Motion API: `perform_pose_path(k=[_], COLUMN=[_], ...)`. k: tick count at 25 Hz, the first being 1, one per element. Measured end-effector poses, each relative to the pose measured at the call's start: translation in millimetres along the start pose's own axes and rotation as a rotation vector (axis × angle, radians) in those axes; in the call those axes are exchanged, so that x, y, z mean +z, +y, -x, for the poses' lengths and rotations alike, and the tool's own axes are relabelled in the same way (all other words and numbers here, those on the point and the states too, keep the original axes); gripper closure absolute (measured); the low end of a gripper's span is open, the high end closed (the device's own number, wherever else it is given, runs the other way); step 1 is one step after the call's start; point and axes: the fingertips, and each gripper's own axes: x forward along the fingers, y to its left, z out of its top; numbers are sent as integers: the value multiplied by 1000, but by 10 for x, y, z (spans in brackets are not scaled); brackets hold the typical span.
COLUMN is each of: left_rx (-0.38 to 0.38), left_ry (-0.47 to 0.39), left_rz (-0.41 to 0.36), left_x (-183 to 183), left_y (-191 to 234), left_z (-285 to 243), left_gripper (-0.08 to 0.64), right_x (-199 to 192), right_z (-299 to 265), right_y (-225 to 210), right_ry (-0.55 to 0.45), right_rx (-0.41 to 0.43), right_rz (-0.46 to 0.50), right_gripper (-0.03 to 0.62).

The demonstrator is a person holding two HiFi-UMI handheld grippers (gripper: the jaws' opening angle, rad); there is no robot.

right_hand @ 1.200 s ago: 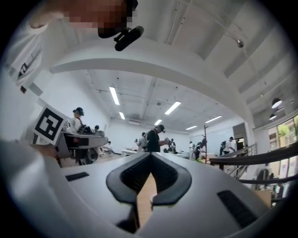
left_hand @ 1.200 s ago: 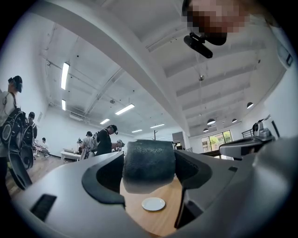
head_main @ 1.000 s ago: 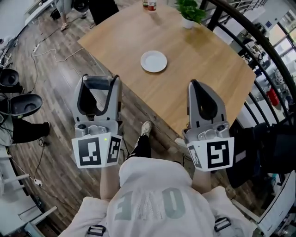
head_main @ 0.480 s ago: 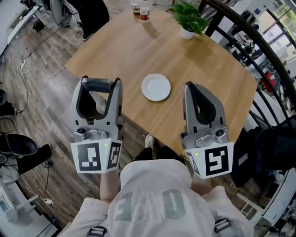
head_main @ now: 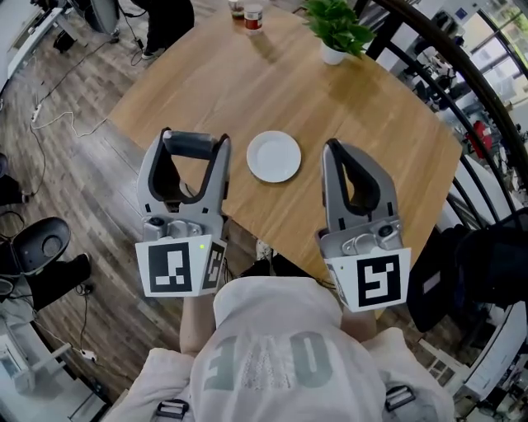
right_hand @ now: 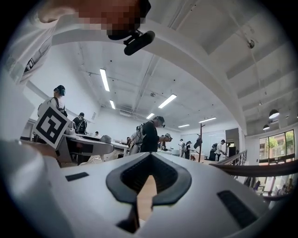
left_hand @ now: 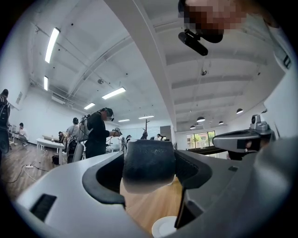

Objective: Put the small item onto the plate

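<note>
A small white plate (head_main: 274, 156) lies on the round wooden table (head_main: 198, 78), near its front edge. My left gripper (head_main: 196, 142) hangs over that edge just left of the plate, shut on a small dark grey cylinder (head_main: 198, 141). In the left gripper view the cylinder (left_hand: 149, 163) fills the gap between the jaws, and the plate (left_hand: 164, 228) shows low beneath it. My right gripper (head_main: 333, 149) is just right of the plate, jaws shut together with nothing in them; the right gripper view shows only a sliver of table through the right gripper (right_hand: 148, 162).
A potted plant (head_main: 338, 29) and a small bottle (head_main: 252, 12) stand at the table's far side. A dark curved railing (head_main: 462, 82) runs along the right. A black chair (head_main: 41, 243) and cables lie on the wooden floor at left. People stand in the background.
Both grippers have come forward over the table's front edge. The left one, still holding the cylinder, has shifted right, closer to the plate.
</note>
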Motion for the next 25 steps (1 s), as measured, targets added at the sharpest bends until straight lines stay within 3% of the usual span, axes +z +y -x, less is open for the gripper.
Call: perform_pose_path(k=[3, 7, 12, 18, 25], left_rx=[-31, -120, -177, -262, -307], left_ry=[46, 172, 306, 520, 722], left_rz=[-9, 2, -10, -11, 2], left_x=[-117, -437, -902, -1646, -2517], left_y=[-84, -232, -403, -648, -827], left_z=[-85, -299, -546, -777, -978], left_gripper=[229, 229, 229, 229, 229], right_x=[-80, -171, -374, -629, -930], right_z=[9, -22, -19, -28, -74], right_y=[-39, -102, -178, -289, -476], right_ry=[15, 25, 73, 130, 182], right_rx=[-3, -23, -40, -40, -47], right_rz=[-2, -32, -55, -129, -214], right_gripper=[575, 575, 575, 575, 575])
